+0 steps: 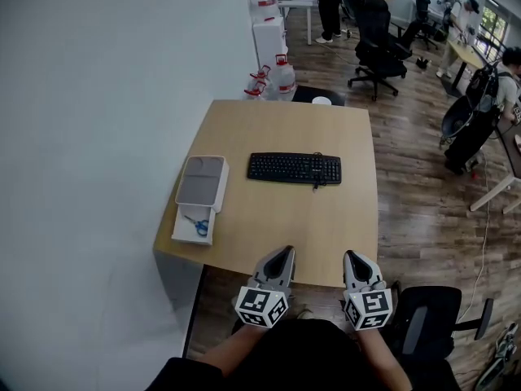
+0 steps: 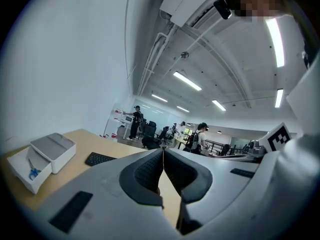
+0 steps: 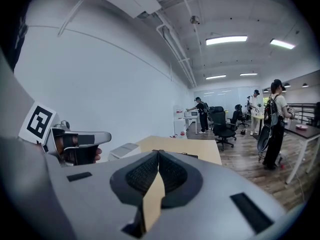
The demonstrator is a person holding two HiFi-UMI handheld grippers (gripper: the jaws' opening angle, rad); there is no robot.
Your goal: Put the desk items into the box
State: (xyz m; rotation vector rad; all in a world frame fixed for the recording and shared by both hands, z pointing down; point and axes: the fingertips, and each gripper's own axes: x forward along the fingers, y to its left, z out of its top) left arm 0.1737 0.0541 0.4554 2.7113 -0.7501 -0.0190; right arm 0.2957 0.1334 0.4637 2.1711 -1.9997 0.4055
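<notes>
A black keyboard [image 1: 295,169] lies in the middle of the wooden desk [image 1: 269,218]. At the desk's left edge stands a white box [image 1: 194,222] with its grey-topped lid [image 1: 201,182] set partly over it; blue-handled scissors [image 1: 197,225] lie inside. The box [image 2: 27,169], its lid [image 2: 52,150] and the keyboard [image 2: 100,159] also show in the left gripper view. My left gripper [image 1: 282,256] and right gripper [image 1: 351,258] hover side by side at the desk's near edge, both shut and empty. Their jaws meet tip to tip in both gripper views.
Water jugs [image 1: 277,78] and a white cabinet [image 1: 269,39] stand beyond the desk's far edge. Black office chairs [image 1: 378,43] and several people fill the room at the right. A black chair [image 1: 431,324] is at my right, a white wall [image 1: 98,96] at the left.
</notes>
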